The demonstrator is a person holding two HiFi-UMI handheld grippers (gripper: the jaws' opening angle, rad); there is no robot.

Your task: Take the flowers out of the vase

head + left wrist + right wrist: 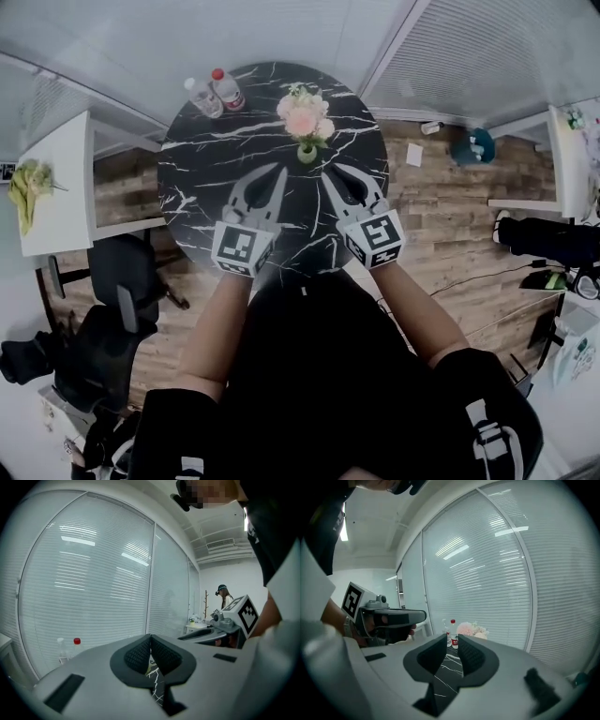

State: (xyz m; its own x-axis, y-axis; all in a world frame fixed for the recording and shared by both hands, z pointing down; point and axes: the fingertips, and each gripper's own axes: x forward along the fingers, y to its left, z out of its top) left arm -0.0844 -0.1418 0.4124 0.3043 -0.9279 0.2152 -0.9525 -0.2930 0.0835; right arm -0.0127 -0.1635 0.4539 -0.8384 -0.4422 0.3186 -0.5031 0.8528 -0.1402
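Note:
Pink and cream flowers (305,115) stand in a small green vase (307,152) at the far side of a round black marble table (197,178). My left gripper (279,172) hovers just left of the vase and my right gripper (329,176) just right of it, neither touching it. In the left gripper view the left gripper (150,637) is shut, its pads meeting with nothing between them. In the right gripper view the right gripper (452,636) shows a narrow gap with nothing in it, and the flowers (471,629) lie ahead, slightly to the right.
Two plastic bottles (216,94) stand at the table's far left edge. A white side table (56,187) and an office chair (122,281) are at the left, another white table (570,159) at the right. Window blinds surround the far side. A person (224,595) stands far off.

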